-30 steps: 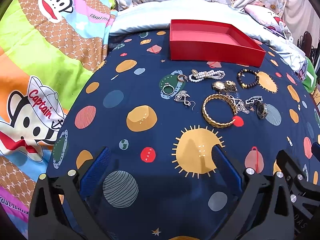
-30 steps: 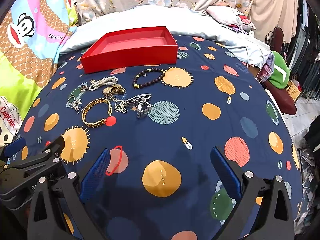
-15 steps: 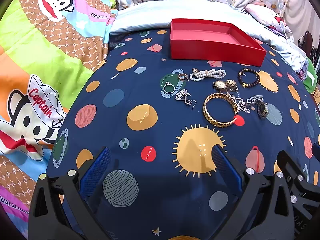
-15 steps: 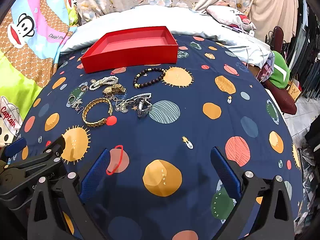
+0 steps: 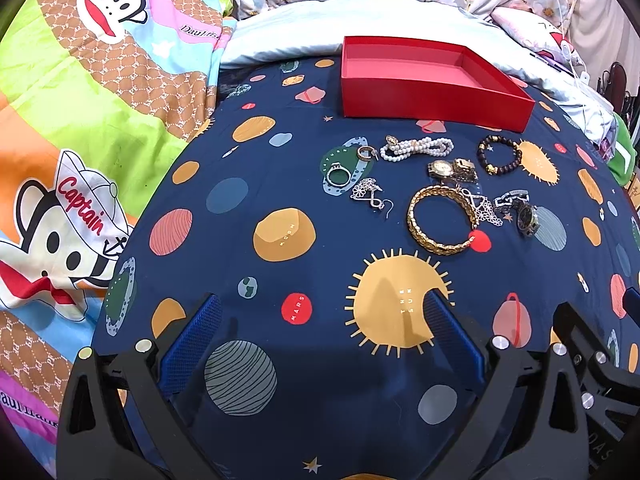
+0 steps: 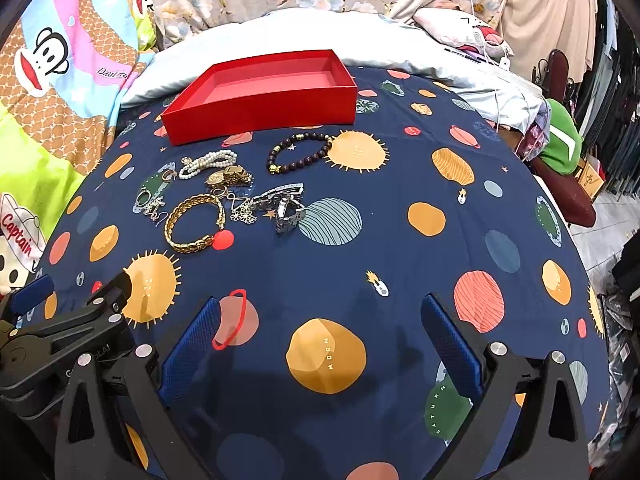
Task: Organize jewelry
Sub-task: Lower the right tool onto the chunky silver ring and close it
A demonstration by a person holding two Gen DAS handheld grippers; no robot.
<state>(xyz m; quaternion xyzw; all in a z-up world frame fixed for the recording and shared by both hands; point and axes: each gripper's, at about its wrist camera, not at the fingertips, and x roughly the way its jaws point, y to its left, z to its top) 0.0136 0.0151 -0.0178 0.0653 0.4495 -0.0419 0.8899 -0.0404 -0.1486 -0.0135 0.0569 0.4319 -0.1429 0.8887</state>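
An empty red box (image 5: pixel 436 96) (image 6: pixel 260 110) stands at the far side of the navy planet-print sheet. In front of it lie a gold bracelet (image 5: pixel 424 232) (image 6: pixel 176 222), a pearl bracelet (image 5: pixel 416 147) (image 6: pixel 208 162), a dark bead bracelet (image 5: pixel 500 156) (image 6: pixel 300 152), a gold watch (image 5: pixel 452 168), a silver watch (image 6: pixel 286 204), rings (image 5: pixel 338 176) and silver earrings (image 5: pixel 370 196). My left gripper (image 5: pixel 320 330) is open and empty, well short of the jewelry. My right gripper (image 6: pixel 320 330) is open and empty, with the left gripper's body (image 6: pixel 60 328) beside it.
A bright cartoon-monkey blanket (image 5: pixel 80 140) lies to the left. Pale pillows (image 6: pixel 320 36) and floral fabric sit behind the box. A green item (image 6: pixel 564 140) and clutter lie past the bed's right edge.
Both views have crept slightly; the jewelry and box sit a touch lower in frame. Nothing was grasped or moved.
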